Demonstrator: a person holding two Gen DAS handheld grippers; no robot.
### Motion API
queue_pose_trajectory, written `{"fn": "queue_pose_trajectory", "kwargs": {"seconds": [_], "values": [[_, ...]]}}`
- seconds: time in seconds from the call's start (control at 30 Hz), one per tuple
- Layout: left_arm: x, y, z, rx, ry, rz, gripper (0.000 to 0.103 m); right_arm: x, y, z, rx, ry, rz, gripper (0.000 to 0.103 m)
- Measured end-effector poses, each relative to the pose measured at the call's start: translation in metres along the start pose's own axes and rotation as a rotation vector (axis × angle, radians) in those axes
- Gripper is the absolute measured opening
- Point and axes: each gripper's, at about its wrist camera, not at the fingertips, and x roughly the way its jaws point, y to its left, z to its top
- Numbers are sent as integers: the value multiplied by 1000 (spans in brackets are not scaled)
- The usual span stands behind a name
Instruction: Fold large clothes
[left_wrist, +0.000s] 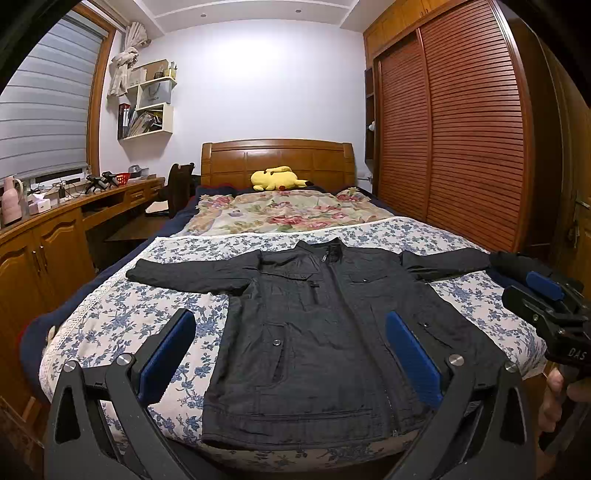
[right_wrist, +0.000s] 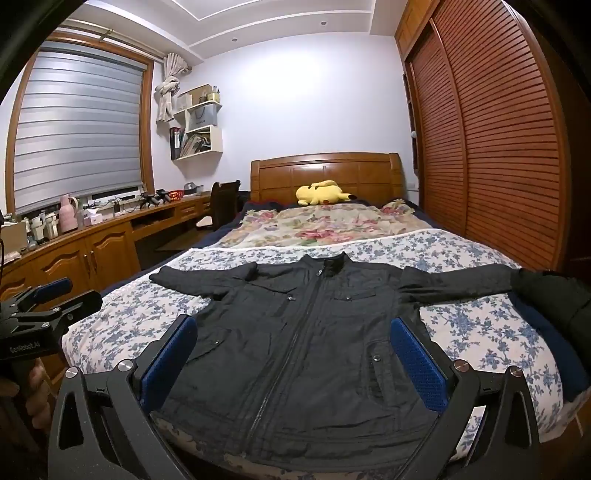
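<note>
Lying flat on bed (left_wrist: 110, 314) | jacket (left_wrist: 314, 332) beyond spread fingers (left_wrist: 168, 354), untouched

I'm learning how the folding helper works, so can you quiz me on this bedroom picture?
1. True or false: the dark grey zip-up jacket lies spread flat on the blue-flowered bedspread, both sleeves stretched out.
2. Which soft toy rests by the wooden headboard? A) brown bear B) yellow plush toy C) white rabbit
3. Fill in: the left gripper and right gripper, with blue pads, are both ____ and hold nothing.

Key: 1 true; 2 B; 3 open.
</note>
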Motion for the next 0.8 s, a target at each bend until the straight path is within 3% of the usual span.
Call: {"fn": "queue_pose_trajectory", "kwargs": {"seconds": [0.8], "values": [[-1, 4, 5, -1, -5, -3, 103, 0, 1, -1, 1, -6, 2, 103]]}}
